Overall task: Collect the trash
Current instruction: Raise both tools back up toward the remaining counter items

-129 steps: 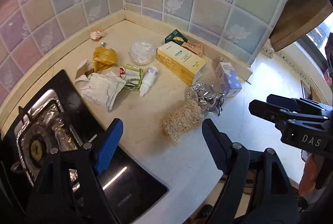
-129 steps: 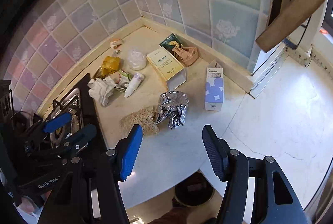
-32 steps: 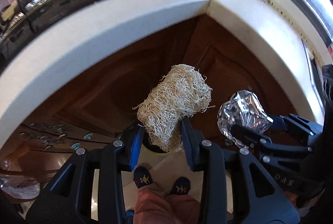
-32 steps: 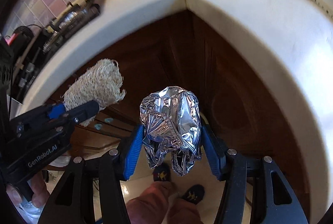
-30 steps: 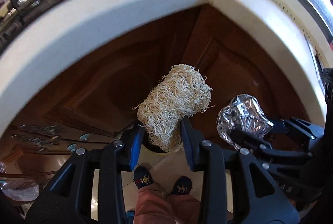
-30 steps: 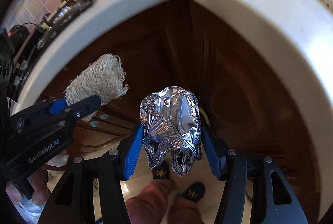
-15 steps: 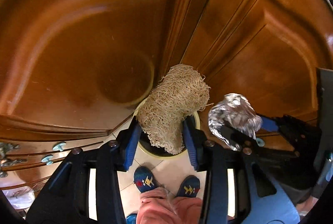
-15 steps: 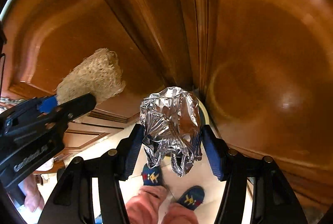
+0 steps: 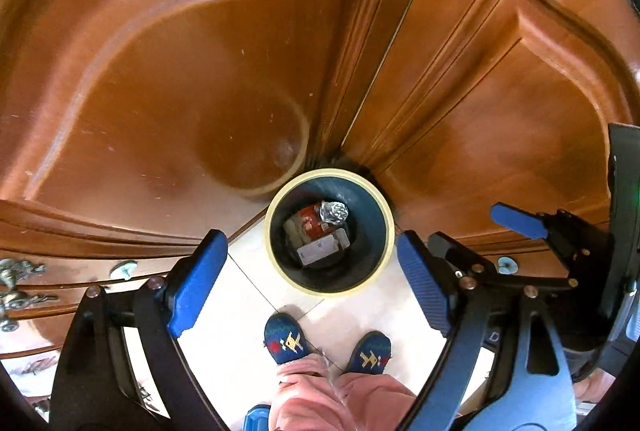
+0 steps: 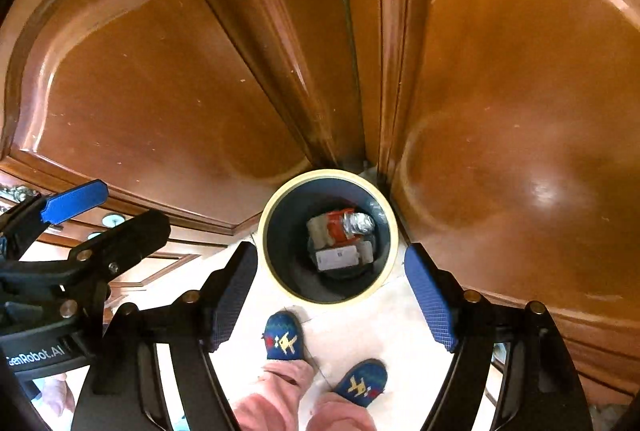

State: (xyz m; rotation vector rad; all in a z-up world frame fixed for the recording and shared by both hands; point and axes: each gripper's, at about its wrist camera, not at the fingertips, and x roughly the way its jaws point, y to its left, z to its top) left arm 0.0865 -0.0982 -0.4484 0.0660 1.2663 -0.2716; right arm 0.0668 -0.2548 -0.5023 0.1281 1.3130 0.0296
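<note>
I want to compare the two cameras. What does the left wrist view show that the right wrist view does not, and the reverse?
Only the left wrist view shows the right gripper from the side, open. Only the right wrist view shows the left gripper from the side, open, with its printed label. Both show the trash bin at the cabinet doors, the foil ball inside, and the person's slippers.

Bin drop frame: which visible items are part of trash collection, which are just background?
Job:
- dark round bin with cream rim
- crumpled foil ball inside it
- white card and red packet inside it
- left gripper, right gripper, both open, empty

Background:
- brown wooden cabinet doors
- blue patterned slippers
</note>
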